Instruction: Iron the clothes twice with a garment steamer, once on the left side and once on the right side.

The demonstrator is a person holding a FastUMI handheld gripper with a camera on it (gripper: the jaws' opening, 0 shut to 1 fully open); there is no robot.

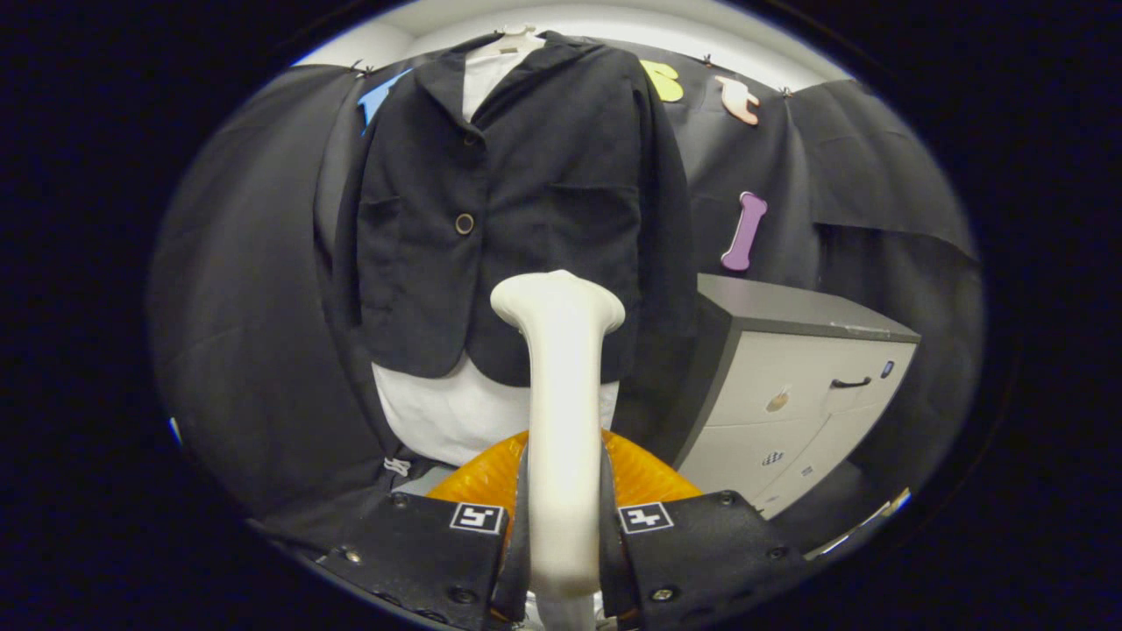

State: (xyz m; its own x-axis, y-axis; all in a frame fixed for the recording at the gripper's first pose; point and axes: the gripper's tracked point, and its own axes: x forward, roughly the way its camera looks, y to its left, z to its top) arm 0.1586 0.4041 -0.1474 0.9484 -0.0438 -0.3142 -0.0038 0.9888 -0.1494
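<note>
Two fingers of the gripper (563, 535) are clamped on the white garment steamer (561, 394), held upright; its head is pointed at the dark jacket (526, 202) hung just beyond. A cabinet (789, 386) is seen at right.

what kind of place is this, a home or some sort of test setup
Most likely a staged recording booth, not a home: black cloth wall draped behind, a dark jacket hung up for steaming, and a drawer cabinet beside it. The gripper is shut on the steamer.
</note>
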